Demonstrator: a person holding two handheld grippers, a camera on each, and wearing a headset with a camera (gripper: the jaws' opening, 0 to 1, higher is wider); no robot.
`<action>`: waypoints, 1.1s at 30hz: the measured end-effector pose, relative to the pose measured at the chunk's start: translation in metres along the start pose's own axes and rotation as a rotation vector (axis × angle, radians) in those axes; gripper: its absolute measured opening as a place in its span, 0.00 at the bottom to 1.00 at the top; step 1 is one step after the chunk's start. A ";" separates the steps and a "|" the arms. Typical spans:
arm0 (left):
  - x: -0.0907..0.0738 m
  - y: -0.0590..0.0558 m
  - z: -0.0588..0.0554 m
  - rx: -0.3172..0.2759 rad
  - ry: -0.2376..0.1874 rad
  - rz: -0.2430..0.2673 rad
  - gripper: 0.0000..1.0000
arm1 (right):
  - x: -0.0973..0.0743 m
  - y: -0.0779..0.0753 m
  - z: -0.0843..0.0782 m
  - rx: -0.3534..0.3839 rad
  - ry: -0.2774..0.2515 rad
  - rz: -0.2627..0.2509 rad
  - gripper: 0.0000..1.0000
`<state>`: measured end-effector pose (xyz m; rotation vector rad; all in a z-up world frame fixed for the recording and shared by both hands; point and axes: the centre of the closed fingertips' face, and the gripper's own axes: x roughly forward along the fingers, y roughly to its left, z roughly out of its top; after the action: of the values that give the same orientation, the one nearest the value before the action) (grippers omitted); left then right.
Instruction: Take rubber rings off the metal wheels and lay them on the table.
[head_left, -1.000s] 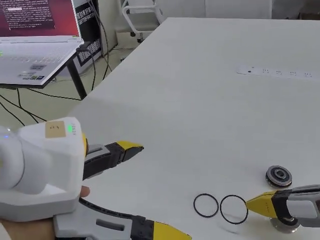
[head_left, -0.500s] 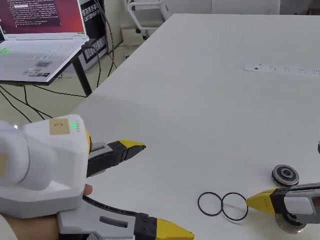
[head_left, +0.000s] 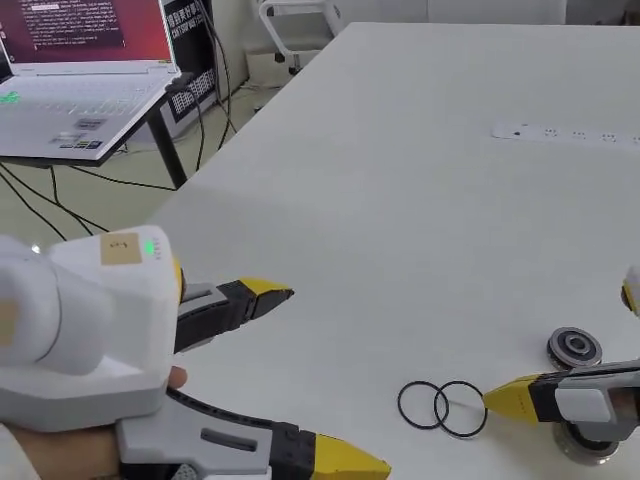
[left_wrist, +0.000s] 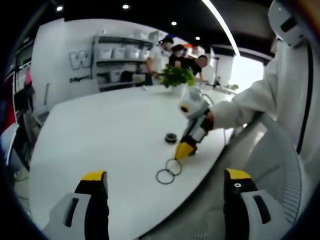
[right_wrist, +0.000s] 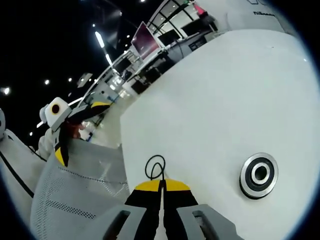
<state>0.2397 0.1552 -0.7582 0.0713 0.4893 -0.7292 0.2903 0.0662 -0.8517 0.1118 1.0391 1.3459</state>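
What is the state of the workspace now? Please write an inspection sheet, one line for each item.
Surface: white table, clean where visible.
Job's things: two black rubber rings lie overlapped on the table; a metal wheel lies flat to their right.
Clutter: power strip on the far side of the table.
Grippers: left gripper open, held left of the rings; right gripper shut, its tip at the edge of one ring, a pinch cannot be told.
Cables: black cables hang below the laptop, off the table.
Surroundings: open laptop, white chair; people and a plant beyond the table.
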 end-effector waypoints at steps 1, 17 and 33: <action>0.000 0.000 0.000 -0.002 0.002 -0.001 0.98 | 0.000 0.000 0.000 -0.001 0.001 -0.001 0.00; 0.000 0.001 -0.001 0.000 0.007 0.002 0.97 | 0.002 -0.006 -0.001 -0.040 0.014 -0.026 0.00; 0.001 0.000 -0.003 0.008 0.022 -0.002 0.96 | 0.003 -0.005 -0.001 -0.064 0.019 -0.019 0.04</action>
<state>0.2395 0.1556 -0.7611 0.0861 0.5075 -0.7330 0.2925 0.0666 -0.8567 0.0412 1.0094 1.3635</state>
